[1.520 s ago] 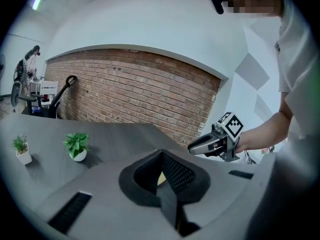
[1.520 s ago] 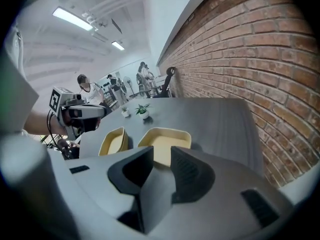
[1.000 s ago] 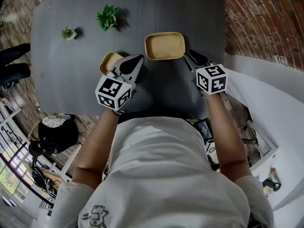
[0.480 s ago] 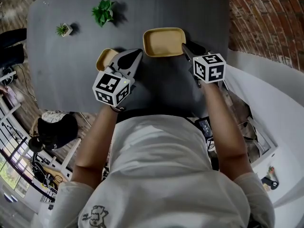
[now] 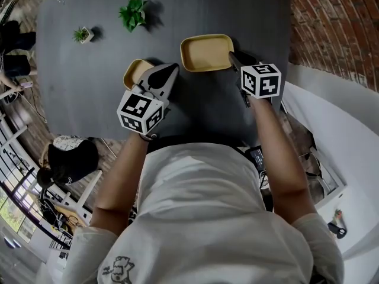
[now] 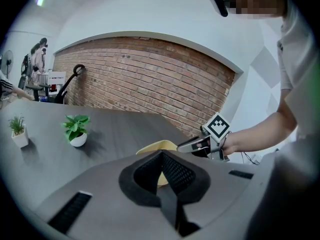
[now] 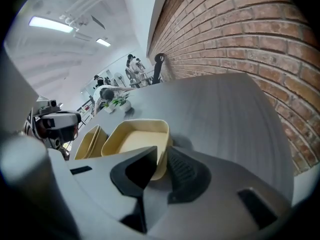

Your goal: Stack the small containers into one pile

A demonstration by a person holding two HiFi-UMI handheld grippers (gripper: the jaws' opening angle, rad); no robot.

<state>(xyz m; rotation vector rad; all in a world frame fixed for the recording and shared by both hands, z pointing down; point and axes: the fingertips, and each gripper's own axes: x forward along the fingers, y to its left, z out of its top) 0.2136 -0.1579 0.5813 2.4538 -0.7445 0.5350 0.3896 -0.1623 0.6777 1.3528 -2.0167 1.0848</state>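
Looks like a loft-style office or lab: exposed brick wall [image 5: 331, 22], big grey counter [image 5: 89, 96] with little potted plants [image 5: 134, 13], strip lights [image 7: 49, 24] overhead, people [image 7: 134, 65] standing around out back.

Left gripper [image 6: 163, 154]: 2 dark pads closed together, a yellow sliver [image 6: 163, 179] pinched between them
Yellow container [image 6: 150, 147]: rim showing just beyond the jaw tips
Right gripper [image 6: 180, 147]: marker cube on top, held by a bare forearm [image 6: 255, 136]; tips at the container's far edge, jaws just closing in
Grey table [image 6: 110, 126]
2 potted plants: leafy one [image 6: 76, 130], smaller one [image 6: 18, 131] far left
Brick wall [image 6: 150, 81] behind
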